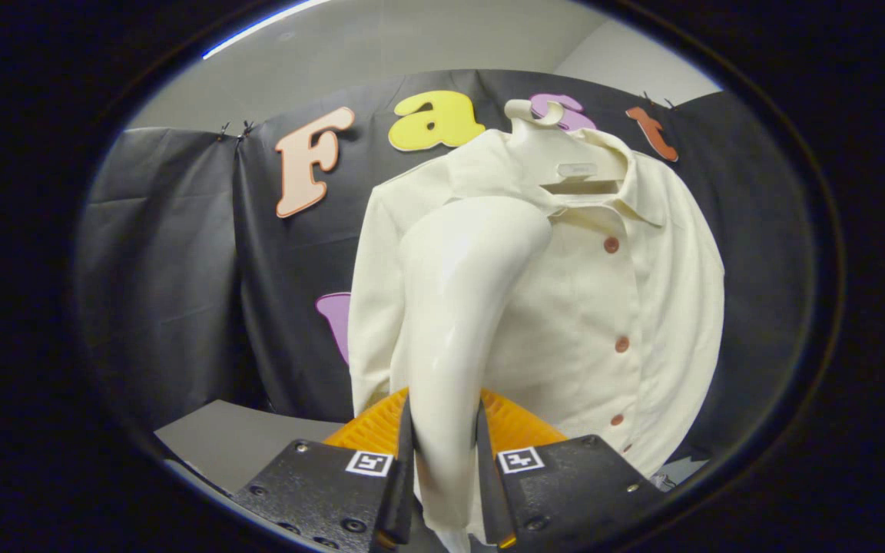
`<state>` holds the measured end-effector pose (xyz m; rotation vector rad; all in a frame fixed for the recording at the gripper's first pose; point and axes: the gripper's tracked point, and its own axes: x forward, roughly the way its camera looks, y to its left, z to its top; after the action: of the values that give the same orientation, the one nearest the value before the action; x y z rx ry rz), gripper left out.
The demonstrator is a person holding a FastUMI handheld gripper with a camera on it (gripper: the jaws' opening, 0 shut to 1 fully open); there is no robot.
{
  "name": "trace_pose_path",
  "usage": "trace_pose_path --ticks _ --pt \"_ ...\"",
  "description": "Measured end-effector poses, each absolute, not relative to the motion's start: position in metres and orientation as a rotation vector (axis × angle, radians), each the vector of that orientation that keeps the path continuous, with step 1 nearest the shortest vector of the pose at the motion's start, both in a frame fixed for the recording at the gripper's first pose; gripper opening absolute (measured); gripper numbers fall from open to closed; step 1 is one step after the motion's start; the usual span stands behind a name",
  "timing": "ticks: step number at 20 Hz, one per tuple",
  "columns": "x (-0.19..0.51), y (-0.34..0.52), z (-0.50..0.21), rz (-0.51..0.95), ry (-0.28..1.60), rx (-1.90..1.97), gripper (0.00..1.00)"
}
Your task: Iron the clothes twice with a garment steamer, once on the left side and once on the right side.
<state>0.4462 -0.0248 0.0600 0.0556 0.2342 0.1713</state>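
My claw (pixel 445 453) is clamped on the handle of the garment steamer (pixel 462 307), both fingers pressing its cream body from either side. The steamer rises from between my fingers and curves up and to the right, its broad head lying against the upper chest of the shirt (pixel 611 307), beside the collar and just left of the button row. I cannot tell whether the head actually touches the cloth. The cream shirt hangs on a pale hanger (pixel 546 127) in front of the booth's dark wall, front facing me, with reddish buttons (pixel 611 245) running down its placket. A grey surface (pixel 235 442) lies below and to the left of the shirt.
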Motion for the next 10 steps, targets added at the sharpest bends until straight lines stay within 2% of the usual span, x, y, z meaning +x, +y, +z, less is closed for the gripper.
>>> trace_pose_path --ticks 10 --pt "0.424 -0.045 -0.018 0.184 0.310 0.132 0.36"
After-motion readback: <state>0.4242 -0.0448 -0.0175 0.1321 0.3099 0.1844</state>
